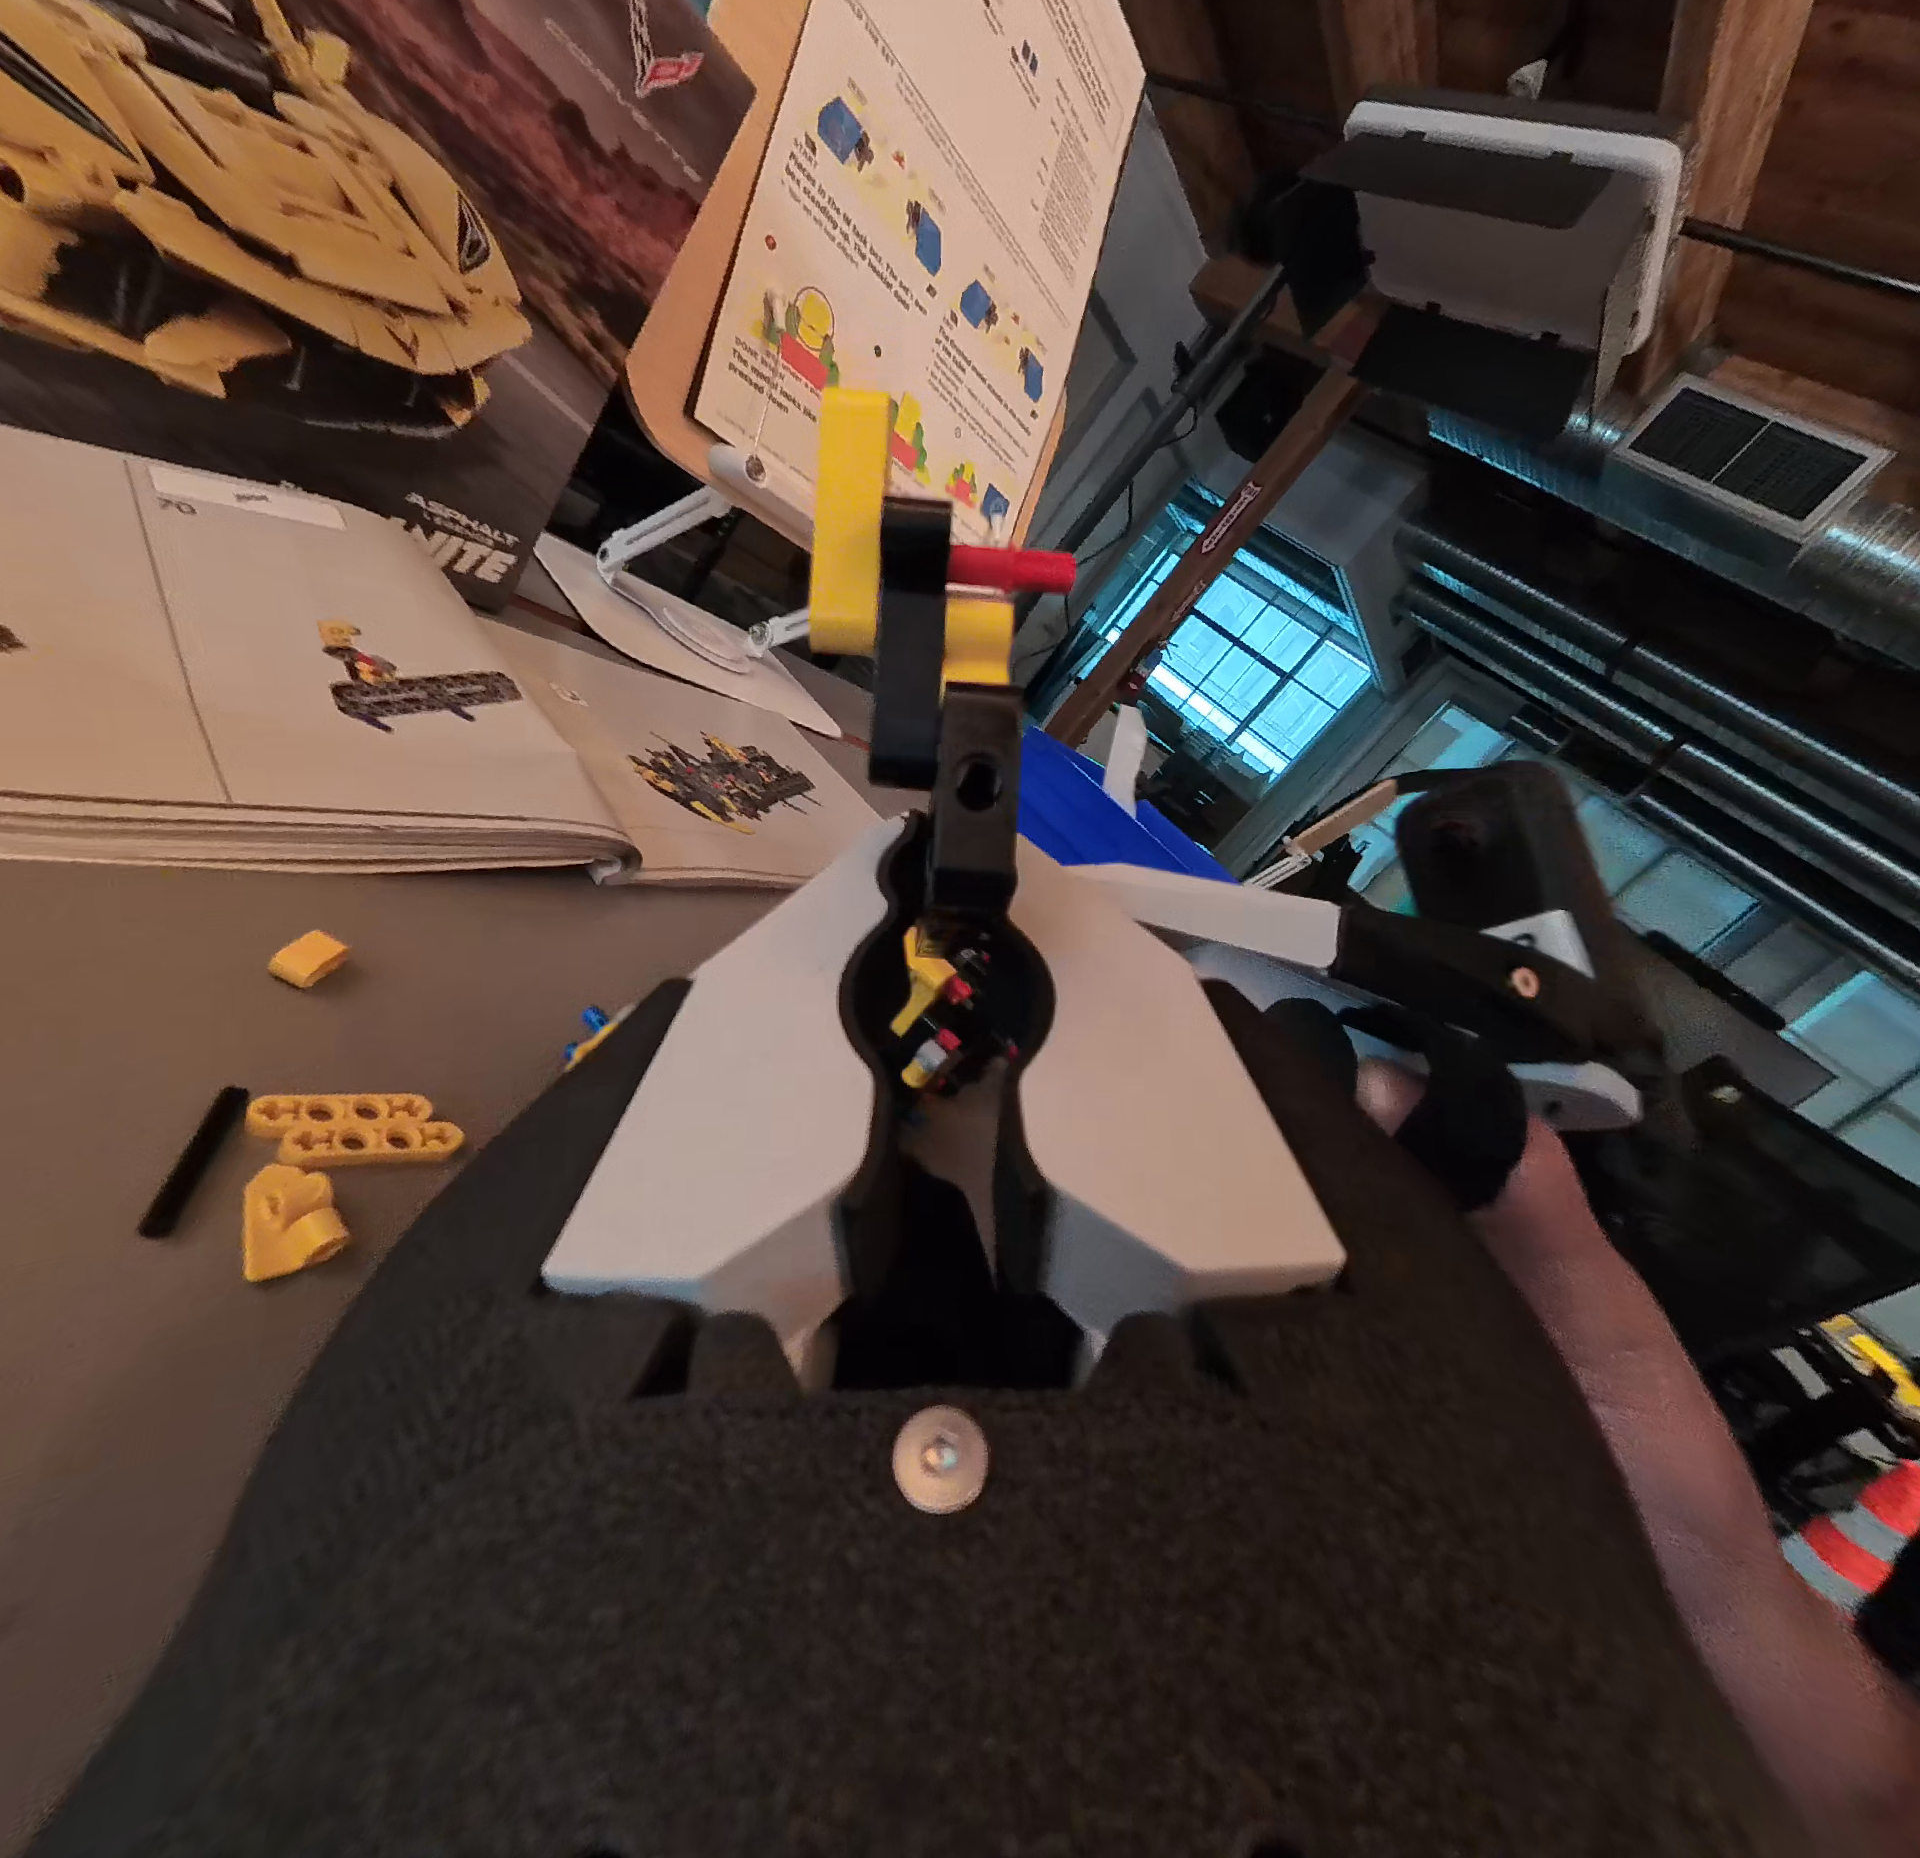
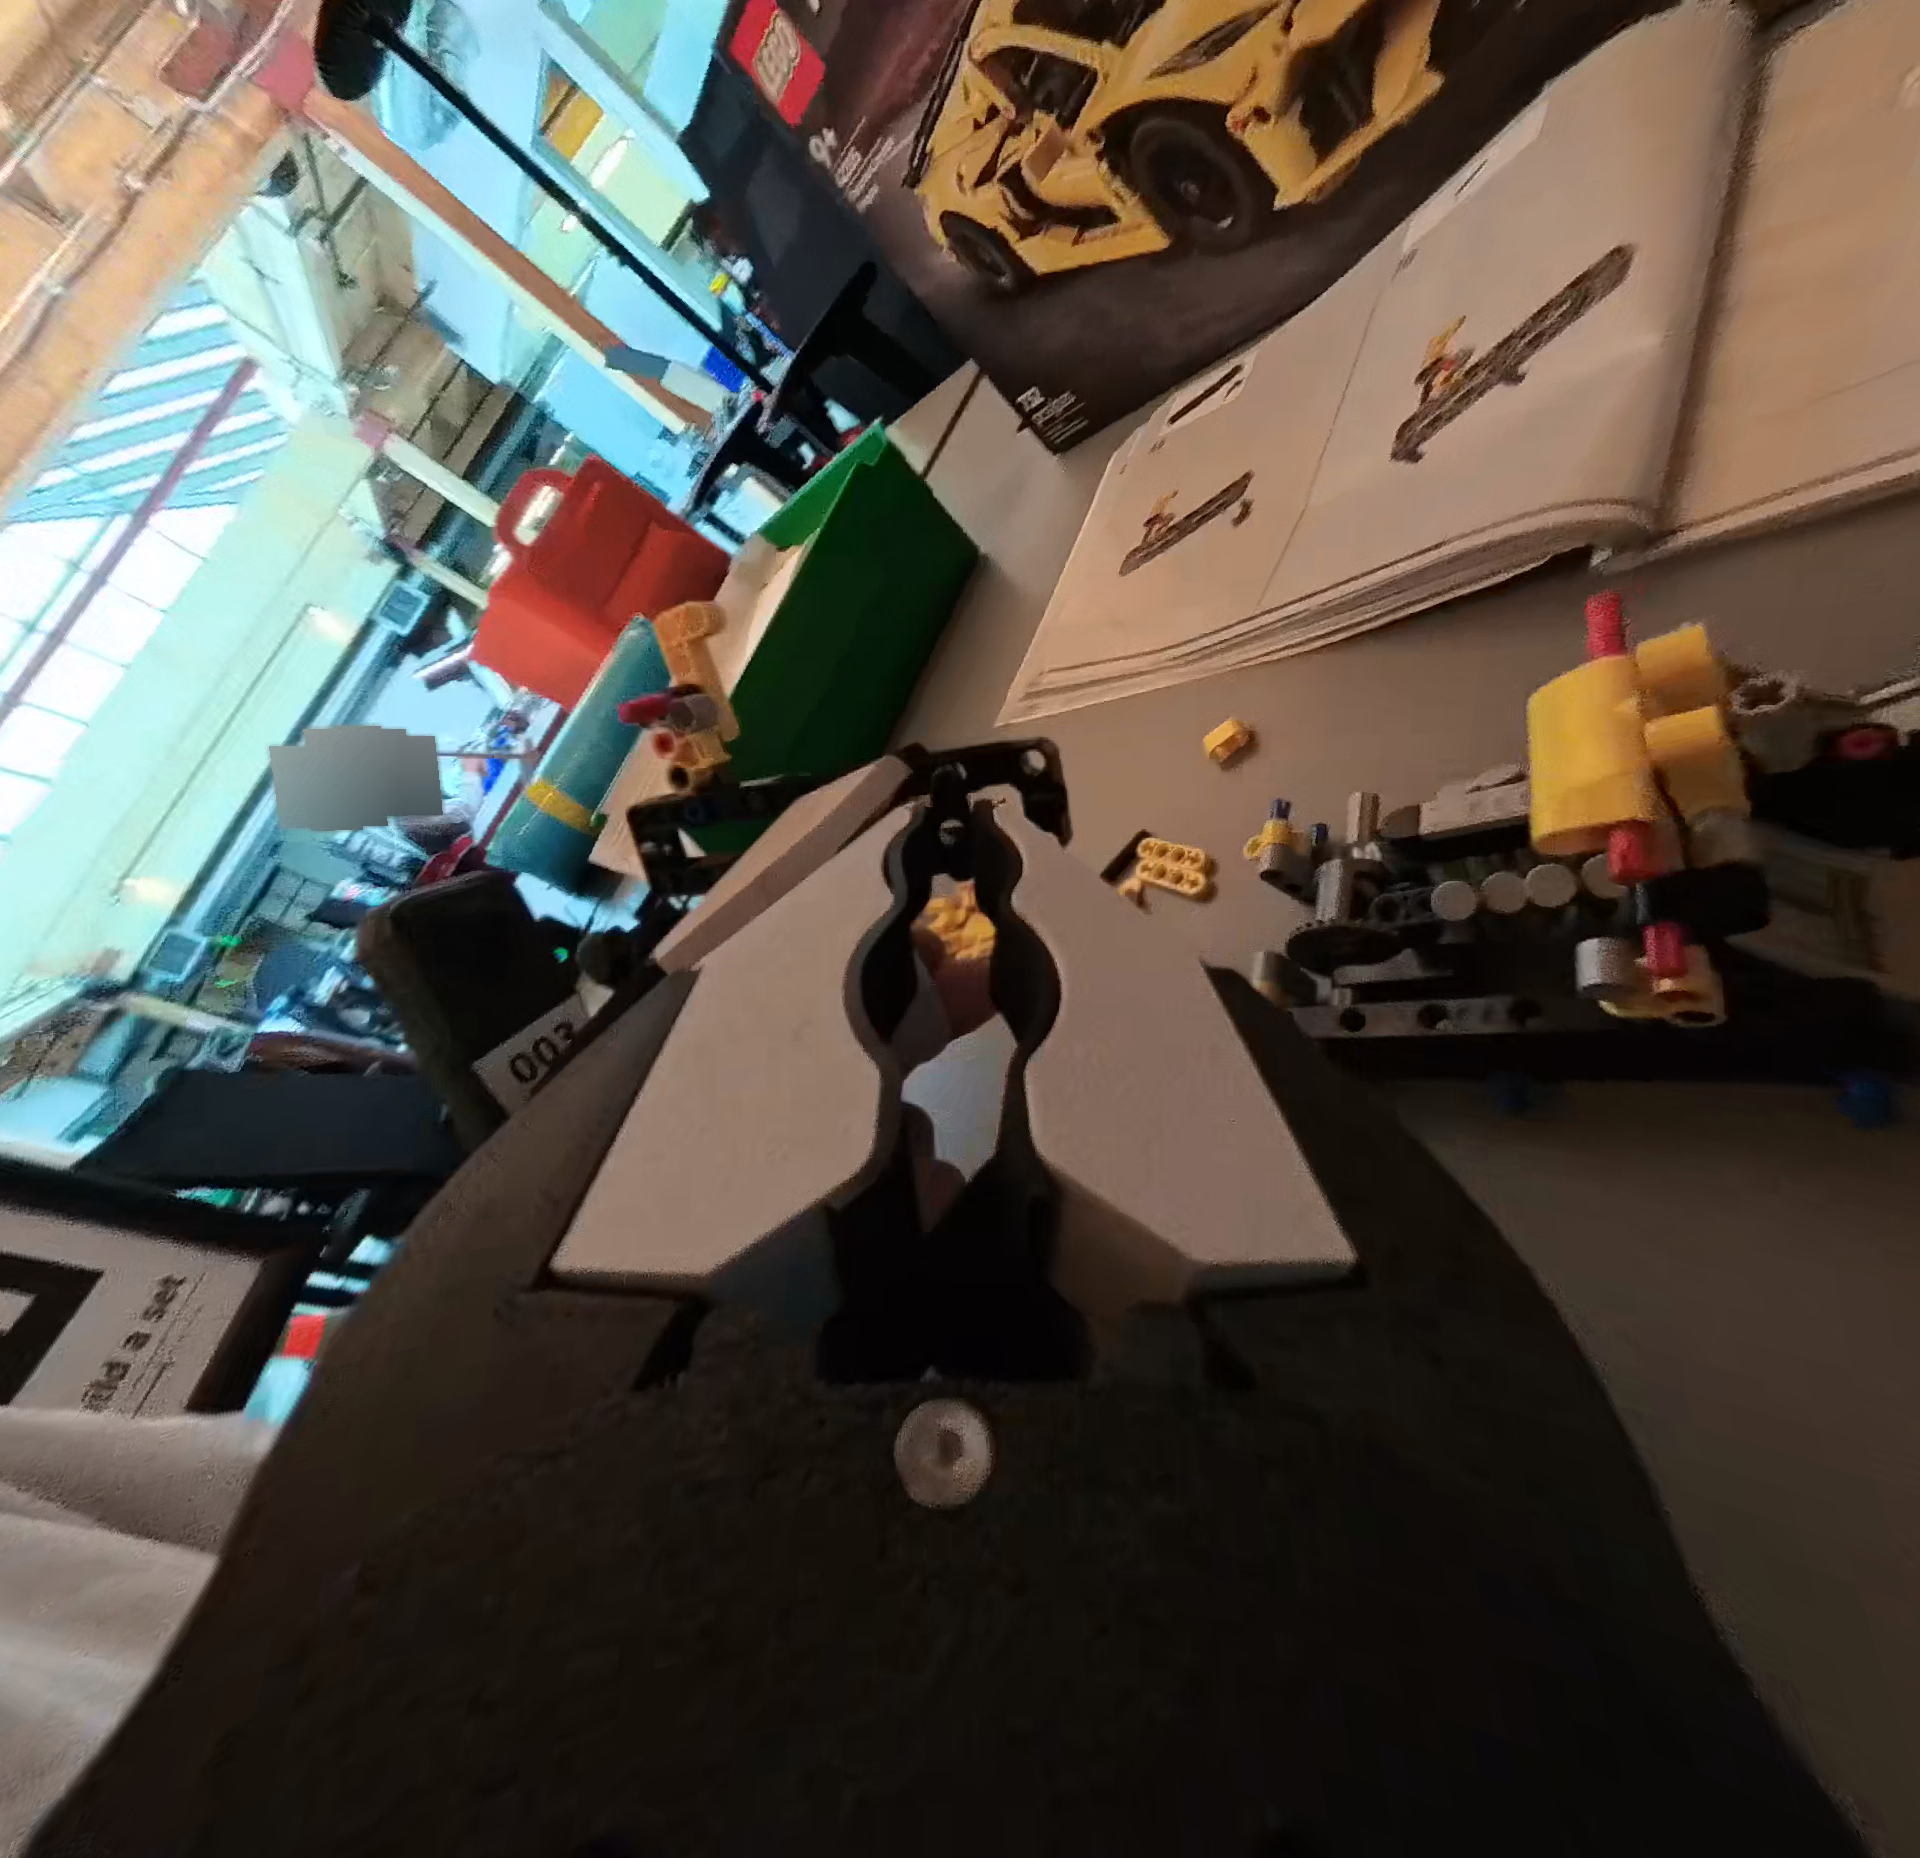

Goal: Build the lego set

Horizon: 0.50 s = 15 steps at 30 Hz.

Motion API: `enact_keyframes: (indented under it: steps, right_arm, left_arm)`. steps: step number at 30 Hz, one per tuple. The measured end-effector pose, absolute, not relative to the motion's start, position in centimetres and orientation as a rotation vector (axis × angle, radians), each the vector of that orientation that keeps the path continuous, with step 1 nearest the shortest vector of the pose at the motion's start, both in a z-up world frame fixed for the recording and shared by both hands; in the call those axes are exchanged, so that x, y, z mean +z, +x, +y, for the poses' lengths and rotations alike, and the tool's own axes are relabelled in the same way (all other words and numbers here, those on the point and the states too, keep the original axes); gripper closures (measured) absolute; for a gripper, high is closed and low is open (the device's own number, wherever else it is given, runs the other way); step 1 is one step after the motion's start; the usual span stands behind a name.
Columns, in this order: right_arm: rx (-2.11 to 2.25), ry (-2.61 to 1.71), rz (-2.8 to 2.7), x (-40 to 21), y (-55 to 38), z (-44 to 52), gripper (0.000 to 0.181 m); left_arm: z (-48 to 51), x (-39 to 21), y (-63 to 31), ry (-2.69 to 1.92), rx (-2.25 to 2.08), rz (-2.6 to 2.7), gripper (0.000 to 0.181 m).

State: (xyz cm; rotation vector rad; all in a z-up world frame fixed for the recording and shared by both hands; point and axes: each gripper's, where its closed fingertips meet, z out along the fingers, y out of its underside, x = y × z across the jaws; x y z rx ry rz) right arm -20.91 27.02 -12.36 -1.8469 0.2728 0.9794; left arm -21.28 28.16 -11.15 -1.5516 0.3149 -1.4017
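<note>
Workshop room is showing brick and timber walls, big windows and ceiling ducts behind a grey desk (image 1: 125, 1029). Set box (image 2: 1195, 146) with the yellow car picture is standing at the far edge of the desk. Open instruction book (image 1: 312, 686) is lying flat just in front of the box. A printed sheet on a clipboard stand (image 1: 935, 198) is standing right of the box in the left wrist view. Green bin (image 2: 852, 603) and red bin (image 2: 592, 572) are sitting far left in the right wrist view, a blue bin (image 1: 1101, 800) is showing past the left claw.

Partly built chassis (image 2: 1558, 873), black and grey with yellow blocks and red pins, is resting on the desk right of the right claw, well apart from it.

Left claw (image 1: 961, 852) is being held up off the desk, jaws together, clamped on a small sub-assembly (image 1: 914, 582): black piece in the tips, yellow parts and a red pin sticking out above.

Right claw (image 2: 951, 821) is closed on a black frame piece (image 2: 997, 780), tips pinching its bar; that piece is joining more black beams and a yellow part to the left.

Loose on the desk: two yellow beams (image 1: 353, 1128) touching each other, a yellow connector (image 1: 291, 1221) just near of them, a black axle (image 1: 192, 1159) left beside them, a small yellow bush (image 1: 309, 958) farther off.
</note>
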Motion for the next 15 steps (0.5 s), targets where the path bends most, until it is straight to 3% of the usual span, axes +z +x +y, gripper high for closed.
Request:
enact_keyframes:
  steps: [5, 10, 15]
  right_arm:
    - [0.744, -1.850, 0.171, -12.38, -20.90, 26.92, 0.175]
    - [1.078, -1.835, 0.327, -12.85, -20.91, 27.06, 0.174]
    - [1.057, -1.864, 0.301, -12.59, -20.78, 26.98, 0.174]
  left_arm:
    - [28.08, -11.10, -21.22, -1.553, -1.372, 0.332, 0.173]
    - [28.25, -11.47, -21.17, -1.575, -1.337, 0.345, 0.173]
    - [28.25, -11.29, -21.10, -1.552, -1.330, 0.364, 0.173]
